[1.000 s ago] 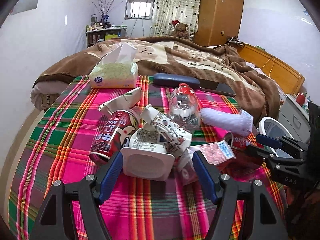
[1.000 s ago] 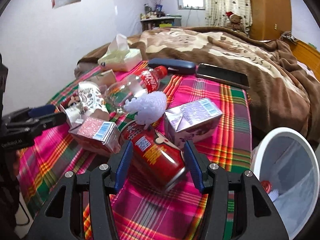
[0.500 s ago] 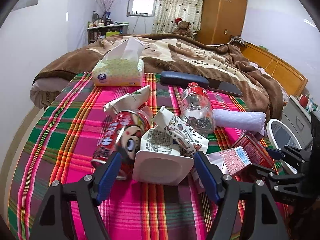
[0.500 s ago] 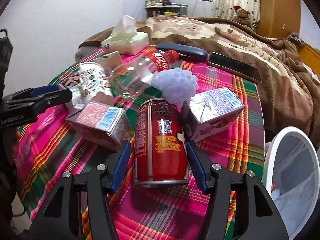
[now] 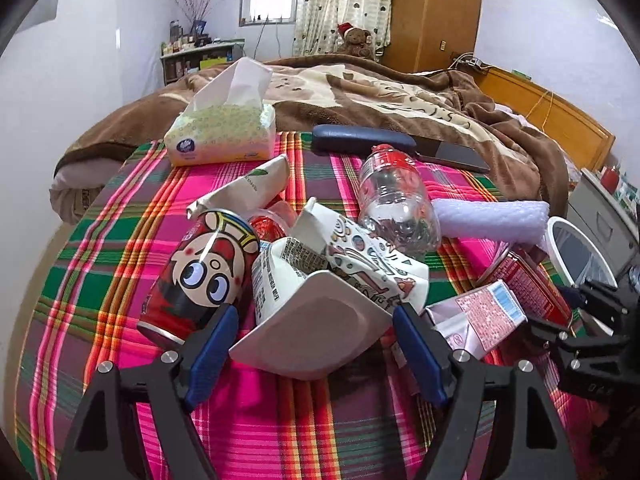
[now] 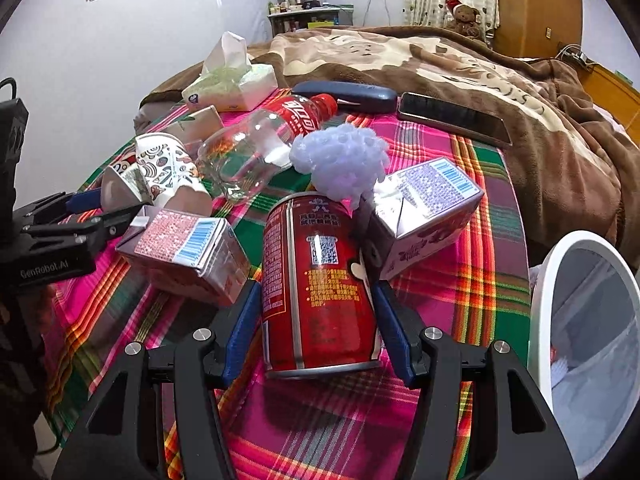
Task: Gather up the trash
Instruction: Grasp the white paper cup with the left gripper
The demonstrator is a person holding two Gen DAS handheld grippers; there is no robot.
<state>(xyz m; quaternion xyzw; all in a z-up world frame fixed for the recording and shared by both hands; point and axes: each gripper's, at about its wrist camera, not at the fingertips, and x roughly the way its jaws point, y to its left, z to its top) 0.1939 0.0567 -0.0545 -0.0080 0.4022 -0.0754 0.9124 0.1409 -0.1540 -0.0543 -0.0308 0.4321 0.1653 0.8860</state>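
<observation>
Your pile of trash lies on the bed, on the pink-and-green plaid cloth [image 6: 472, 296], toward its near edge; the white round bin [image 6: 576, 276] stands just off the right edge.

The clear plastic bottle with the red label [image 6: 256, 148], lying on its side, is light and springy; hold it at the waist, not the slick shoulder.

The red drink can [image 6: 316, 280] sits between the fingers of your right gripper [image 6: 316, 320], pads against or just off its sides; I cannot tell which. Thin wall, probably empty: squeeze mid-body, gently.

The crushed white paper cup with printed patterns [image 5: 320, 304] lies between the fingers of your left gripper [image 5: 316, 344], which have just been opening and stand wide, clear of it. Soft, light; pinch across the flat base.
</observation>
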